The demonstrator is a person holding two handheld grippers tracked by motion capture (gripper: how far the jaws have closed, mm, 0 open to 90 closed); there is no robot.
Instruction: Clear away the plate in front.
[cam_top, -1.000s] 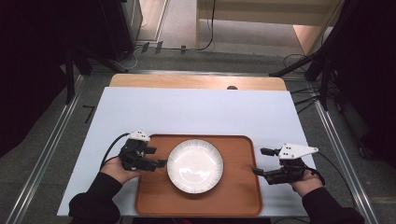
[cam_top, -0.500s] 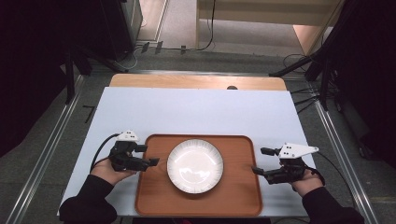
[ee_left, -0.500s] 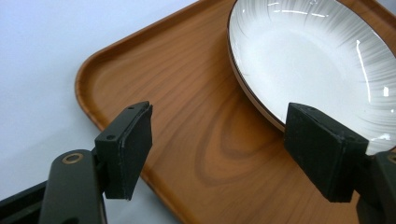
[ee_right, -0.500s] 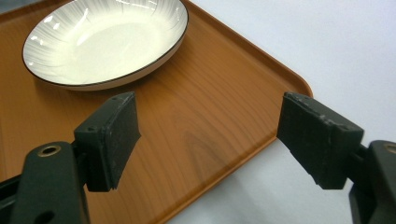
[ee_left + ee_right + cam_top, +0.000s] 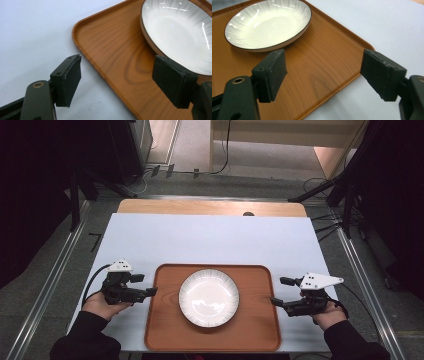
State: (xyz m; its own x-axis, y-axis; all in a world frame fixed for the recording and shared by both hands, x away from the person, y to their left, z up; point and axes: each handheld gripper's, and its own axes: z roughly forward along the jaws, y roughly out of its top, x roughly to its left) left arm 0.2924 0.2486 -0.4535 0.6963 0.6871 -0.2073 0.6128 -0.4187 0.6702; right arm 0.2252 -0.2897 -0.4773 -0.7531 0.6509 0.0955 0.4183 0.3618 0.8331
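At lower left of the high view, left gripper (image 5: 145, 285) sits at the left edge of the tray (image 5: 162, 320), jaws spread wide, nothing held; one jaw over the white table (image 5: 210, 240), the other over the tray floor. Plate (image 5: 209, 297) sits centre of the tray. At lower right, right gripper (image 5: 278, 291) mirrors it, wide, straddling the right rim. Judging by this: approach done, grip and lift not yet. Rim access unobstructed.
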